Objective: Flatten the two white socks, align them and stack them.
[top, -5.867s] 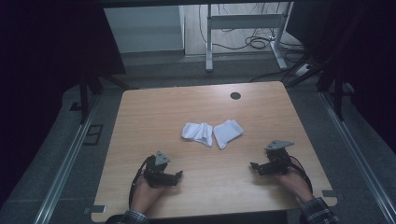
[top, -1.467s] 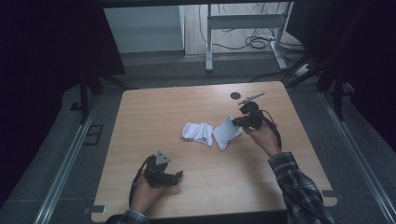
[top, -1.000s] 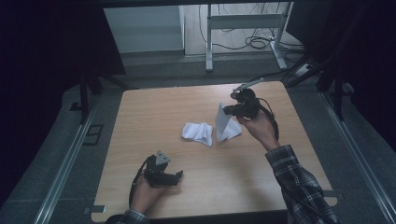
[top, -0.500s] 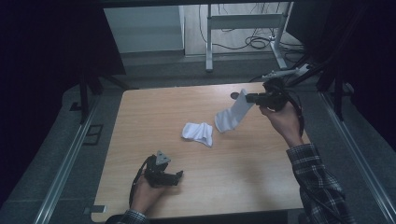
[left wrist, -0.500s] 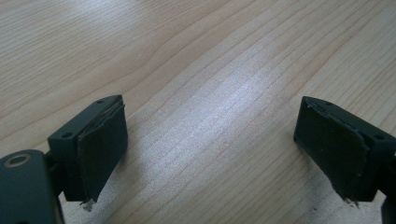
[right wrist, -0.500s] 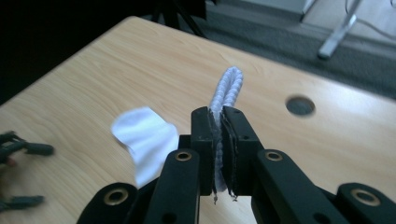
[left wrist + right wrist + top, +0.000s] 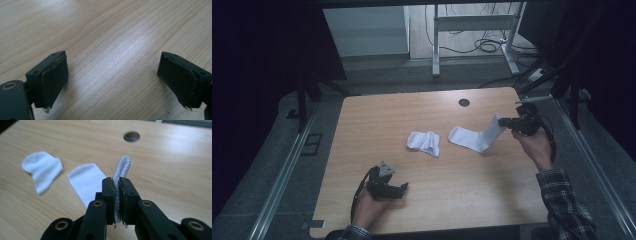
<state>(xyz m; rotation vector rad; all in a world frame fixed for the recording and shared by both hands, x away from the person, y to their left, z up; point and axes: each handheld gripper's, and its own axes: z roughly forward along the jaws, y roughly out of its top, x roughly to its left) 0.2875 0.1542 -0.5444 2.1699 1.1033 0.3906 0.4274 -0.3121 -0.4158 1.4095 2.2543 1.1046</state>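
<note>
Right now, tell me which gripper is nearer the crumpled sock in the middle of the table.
Left. The left gripper rests open just in front of the crumpled sock. The right gripper is off to its right, clamped on the other sock.

Wooden table point(image 7: 362, 120) with round hole point(image 7: 464, 102), crumpled white sock point(image 7: 424, 142), left gripper point(image 7: 404, 188) resting

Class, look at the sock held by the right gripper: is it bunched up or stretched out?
Stretched out. The right gripper is shut on the sock's cuff and holds it up, with the toe end lying flat on the table.
</note>
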